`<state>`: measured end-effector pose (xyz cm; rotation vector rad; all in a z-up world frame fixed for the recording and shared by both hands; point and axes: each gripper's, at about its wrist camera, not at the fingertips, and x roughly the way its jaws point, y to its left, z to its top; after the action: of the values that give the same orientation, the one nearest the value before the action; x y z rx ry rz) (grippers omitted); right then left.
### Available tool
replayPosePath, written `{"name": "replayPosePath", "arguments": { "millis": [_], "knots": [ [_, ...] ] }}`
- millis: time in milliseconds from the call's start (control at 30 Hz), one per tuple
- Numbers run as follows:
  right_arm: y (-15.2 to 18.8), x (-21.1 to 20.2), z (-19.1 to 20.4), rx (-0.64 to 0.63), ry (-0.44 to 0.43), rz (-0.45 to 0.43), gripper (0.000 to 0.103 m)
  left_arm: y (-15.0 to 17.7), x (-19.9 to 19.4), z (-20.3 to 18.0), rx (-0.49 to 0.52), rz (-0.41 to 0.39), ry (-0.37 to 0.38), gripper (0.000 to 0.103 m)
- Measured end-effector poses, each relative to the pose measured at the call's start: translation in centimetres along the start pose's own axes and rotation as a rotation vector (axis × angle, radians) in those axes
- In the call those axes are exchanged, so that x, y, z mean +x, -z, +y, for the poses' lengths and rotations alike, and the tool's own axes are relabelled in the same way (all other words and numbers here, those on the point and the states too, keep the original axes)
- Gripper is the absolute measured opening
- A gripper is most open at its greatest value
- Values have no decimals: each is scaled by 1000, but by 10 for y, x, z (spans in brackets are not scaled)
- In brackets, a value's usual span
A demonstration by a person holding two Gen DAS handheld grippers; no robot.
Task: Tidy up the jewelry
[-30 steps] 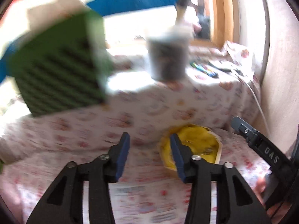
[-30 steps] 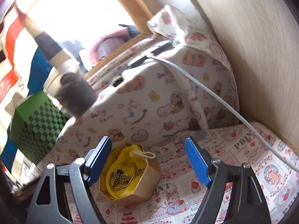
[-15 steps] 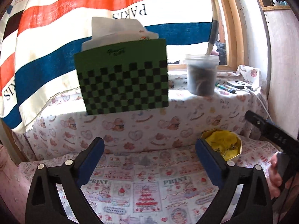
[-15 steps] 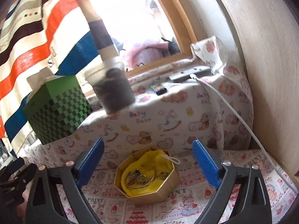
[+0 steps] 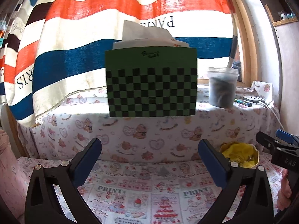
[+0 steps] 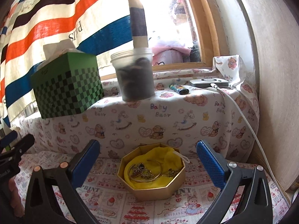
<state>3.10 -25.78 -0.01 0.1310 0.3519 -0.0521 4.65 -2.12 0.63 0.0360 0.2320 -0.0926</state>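
Observation:
A gold octagonal box [image 6: 155, 188] stands on the printed cloth, lined with a yellow pouch [image 6: 168, 157]. Gold bangles and chains [image 6: 144, 171] lie in it. My right gripper [image 6: 147, 163] is open and empty, its blue pads either side of the box and a little nearer than it. The box also shows in the left wrist view [image 5: 240, 154] at the far right. My left gripper [image 5: 149, 162] is open and empty above bare cloth, well left of the box. The right gripper's tip [image 5: 274, 143] shows at that view's right edge.
A raised ledge behind carries a green checkered tissue box [image 6: 67, 87], a plastic jar with a brush [image 6: 134, 76], a lighter [image 6: 178, 88] and a charging device [image 6: 209, 83] with a white cable [image 6: 244, 119]. A striped towel [image 5: 74, 52] hangs behind. A wall [image 6: 274, 74] stands right.
Both grippers have pulled back and levelled out, so the box now looks farther away. My left gripper's jaws opened from narrow to wide. The right jaws stayed open.

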Motion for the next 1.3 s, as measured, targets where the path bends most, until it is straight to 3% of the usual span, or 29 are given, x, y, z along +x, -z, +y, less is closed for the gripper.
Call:
{"name": "replayPosePath", "arguments": {
  "millis": [133,267,633,733,1067,1300],
  "knots": [
    [3,-1,1,13,7,-9,103,5,1,11,-53,-17,-17,102],
    [6,2,3,-11,25,-11,103,9,8,19,-88,17,-11,102],
    [11,2,19,-99,43,-22,103,21,20,5,-26,54,-45,102],
    [12,2,25,-123,27,-21,103,20,19,0,-1,50,-24,102],
    [12,1,24,-115,35,-25,103,20,18,8,-37,53,-80,102],
    [13,-1,27,-131,15,-30,103,20,18,7,-27,53,-31,102]
  ]
}}
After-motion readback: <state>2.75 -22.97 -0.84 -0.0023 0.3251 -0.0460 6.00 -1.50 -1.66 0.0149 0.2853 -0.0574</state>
